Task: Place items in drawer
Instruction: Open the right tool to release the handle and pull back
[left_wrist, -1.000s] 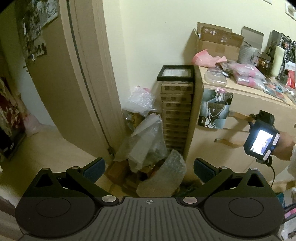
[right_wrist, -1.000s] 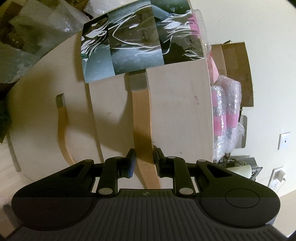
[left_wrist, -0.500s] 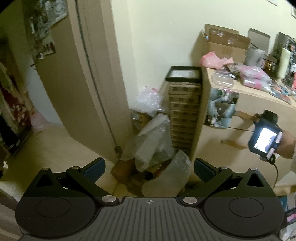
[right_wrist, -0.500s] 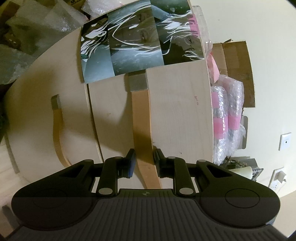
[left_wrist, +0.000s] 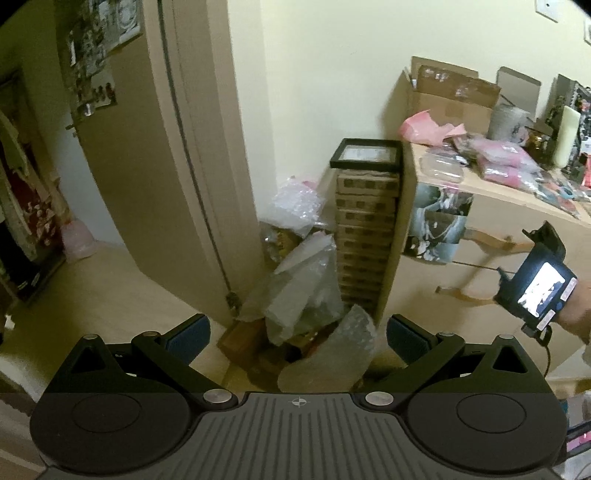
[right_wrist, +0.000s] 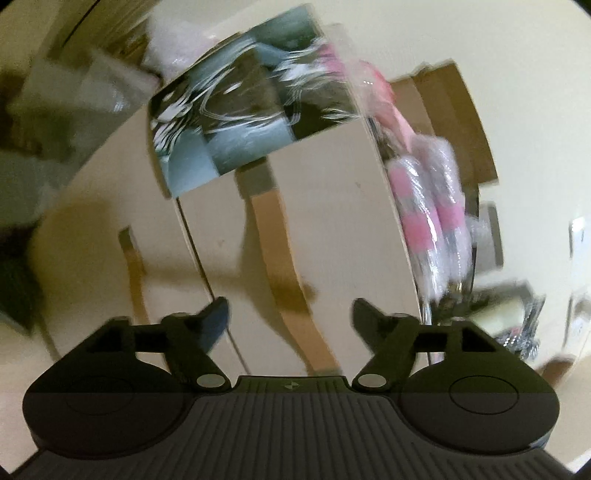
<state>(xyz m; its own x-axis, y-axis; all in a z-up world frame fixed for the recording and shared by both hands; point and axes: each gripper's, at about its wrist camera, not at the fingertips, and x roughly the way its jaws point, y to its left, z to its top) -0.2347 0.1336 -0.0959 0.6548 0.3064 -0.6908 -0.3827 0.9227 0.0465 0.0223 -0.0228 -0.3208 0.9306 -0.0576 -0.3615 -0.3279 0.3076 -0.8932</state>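
A light wooden dresser (left_wrist: 424, 295) stands at the right in the left wrist view. In the right wrist view its top drawer front (right_wrist: 332, 221) fills the middle, with a curved wooden handle (right_wrist: 291, 280) running down it. My right gripper (right_wrist: 291, 314) is open, its fingers spread either side of the handle and off it; the view is blurred. Pink bubble-wrapped packets (right_wrist: 428, 221) lie on the dresser top (left_wrist: 480, 184). My left gripper (left_wrist: 295, 332) is open and empty, low over the floor and left of the dresser. A hand holds the right gripper's body (left_wrist: 535, 288).
A printed picture (right_wrist: 251, 122) hangs over the dresser's corner. Beside the dresser is a stack of cardboard boxes (left_wrist: 365, 236) topped by a black frame (left_wrist: 365, 158), with loose bubble wrap (left_wrist: 306, 295) piled on the floor. An open door (left_wrist: 140, 184) stands left. A cardboard box (left_wrist: 454, 96) sits on the dresser.
My right gripper was shut on the top drawer's handle; it has let go, opened wide and is moving. The left gripper has drifted back and left, staying open.
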